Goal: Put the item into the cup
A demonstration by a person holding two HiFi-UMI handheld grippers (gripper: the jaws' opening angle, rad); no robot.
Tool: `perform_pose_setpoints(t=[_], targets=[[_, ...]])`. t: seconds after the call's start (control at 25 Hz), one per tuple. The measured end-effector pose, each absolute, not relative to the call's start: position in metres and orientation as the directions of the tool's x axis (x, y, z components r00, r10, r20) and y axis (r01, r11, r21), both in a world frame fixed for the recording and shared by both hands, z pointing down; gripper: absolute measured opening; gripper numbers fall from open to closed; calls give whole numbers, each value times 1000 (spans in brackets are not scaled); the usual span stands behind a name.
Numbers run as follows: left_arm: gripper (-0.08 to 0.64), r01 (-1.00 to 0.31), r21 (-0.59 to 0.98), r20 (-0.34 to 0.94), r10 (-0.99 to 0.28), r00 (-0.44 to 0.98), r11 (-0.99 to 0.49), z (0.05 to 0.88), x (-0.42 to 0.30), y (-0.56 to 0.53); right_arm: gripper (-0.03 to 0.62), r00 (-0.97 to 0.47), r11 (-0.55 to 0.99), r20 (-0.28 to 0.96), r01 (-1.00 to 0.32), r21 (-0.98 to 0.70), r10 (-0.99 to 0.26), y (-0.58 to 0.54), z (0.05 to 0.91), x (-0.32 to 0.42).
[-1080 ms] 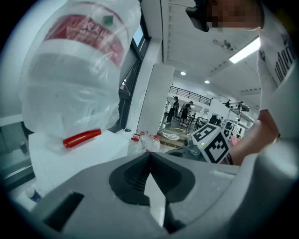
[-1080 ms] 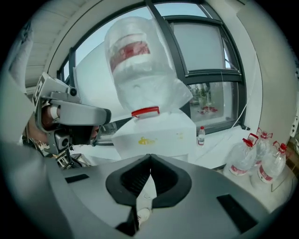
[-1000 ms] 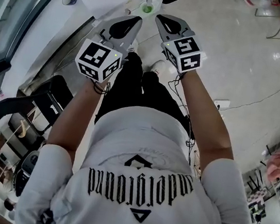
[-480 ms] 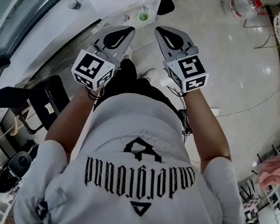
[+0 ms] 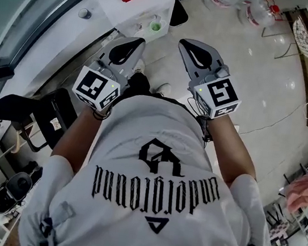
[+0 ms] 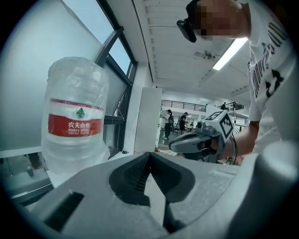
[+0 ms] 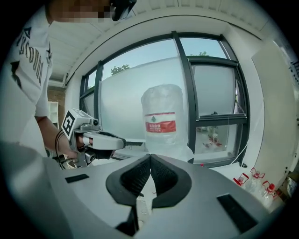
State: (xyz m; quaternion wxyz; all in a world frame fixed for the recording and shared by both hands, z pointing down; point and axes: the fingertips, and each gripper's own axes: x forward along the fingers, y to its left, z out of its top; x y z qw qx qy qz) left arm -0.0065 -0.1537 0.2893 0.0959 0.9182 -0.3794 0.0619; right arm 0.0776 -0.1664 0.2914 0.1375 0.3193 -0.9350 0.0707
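Risk: w/ left claw (image 5: 138, 43) & right claw (image 5: 186, 43) both closed, empty, cup (image 5: 155, 26) on bench (image 5: 121, 13) may be tipped if reached hastily.

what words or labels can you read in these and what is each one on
"农夫山泉": on the red label of the water jug, left gripper view.
"NONGFU SPRING": same label, under the characters.
"underground", probably: gothic print on the white T-shirt, upside down in the head view.
The jug's label in the right gripper view is too blurred to read.
Marker cubes: patterns only, no words.
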Motion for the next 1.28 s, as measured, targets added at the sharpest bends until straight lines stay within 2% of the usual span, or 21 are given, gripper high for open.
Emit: perform_pose_setpoints(t=[0.76, 1.28], targets=[[15, -748, 122, 107, -741, 663, -652, 234, -10, -114, 15, -735, 750, 210, -662, -18, -644, -121, 229, 127], [15, -767, 120, 132, -756, 642, -630, 229, -12, -114, 15, -755, 775, 221, -632, 8, -618, -123, 225, 133]])
